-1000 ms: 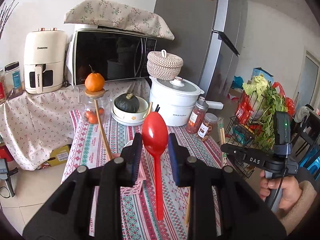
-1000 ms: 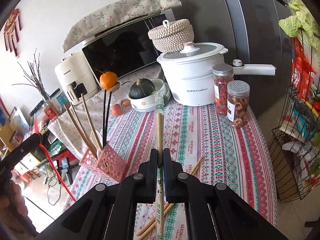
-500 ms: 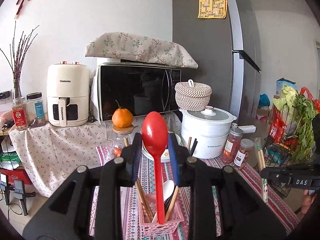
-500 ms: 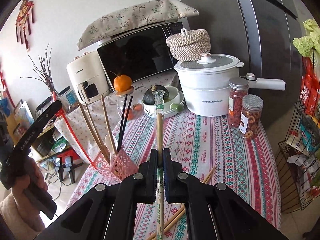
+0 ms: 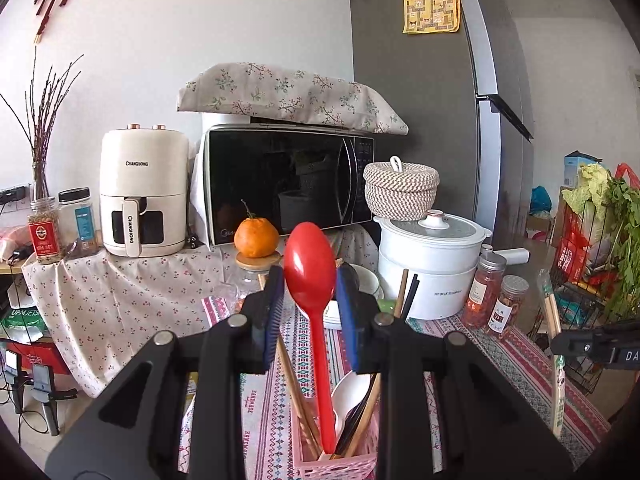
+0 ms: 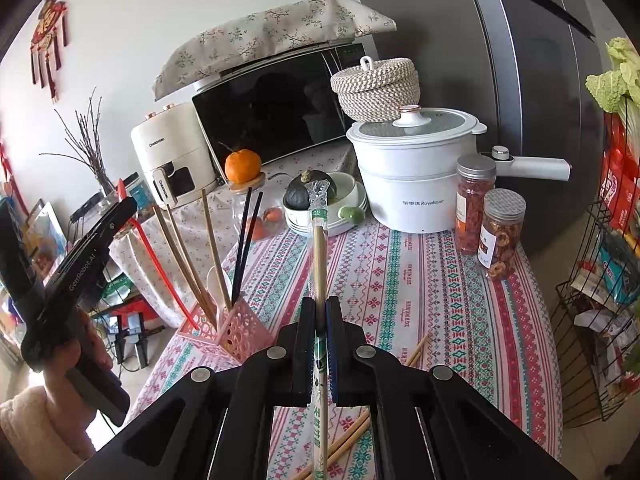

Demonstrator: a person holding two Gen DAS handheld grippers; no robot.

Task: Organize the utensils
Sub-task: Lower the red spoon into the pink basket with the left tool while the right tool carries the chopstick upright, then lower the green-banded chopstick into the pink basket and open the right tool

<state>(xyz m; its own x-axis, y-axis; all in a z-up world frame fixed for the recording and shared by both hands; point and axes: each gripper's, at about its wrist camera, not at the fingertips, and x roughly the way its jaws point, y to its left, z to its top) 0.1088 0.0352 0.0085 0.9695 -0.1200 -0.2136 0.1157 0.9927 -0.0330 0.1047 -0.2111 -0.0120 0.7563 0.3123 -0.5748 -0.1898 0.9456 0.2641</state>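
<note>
My left gripper [image 5: 310,304] is shut on a red spoon [image 5: 310,264], bowl upward. The spoon's handle runs down into the pink basket [image 5: 340,468], among wooden chopsticks, a white spoon [image 5: 352,388] and black chopsticks. In the right wrist view, the left gripper [image 6: 128,206] hangs above and to the left of the basket [image 6: 236,328], and the red spoon [image 6: 160,264] slants into it. My right gripper [image 6: 320,320] is shut on a pair of wrapped chopsticks [image 6: 319,240] above the patterned tablecloth. It holds them to the right of the basket. Loose wooden chopsticks [image 6: 416,350] lie on the cloth under it.
A white pot [image 6: 412,172], two lidded jars [image 6: 500,232], a bowl with a dark squash [image 6: 320,200] and an orange on a glass jar [image 6: 242,166] crowd the table's back. Behind stand a microwave [image 5: 288,184] and an air fryer [image 5: 140,192]. A wire rack [image 6: 596,300] stands on the right.
My left gripper has come down and levelled out over the pink basket, and the red spoon's handle now stands inside it. The right gripper still holds the wrapped chopsticks, nearly still.
</note>
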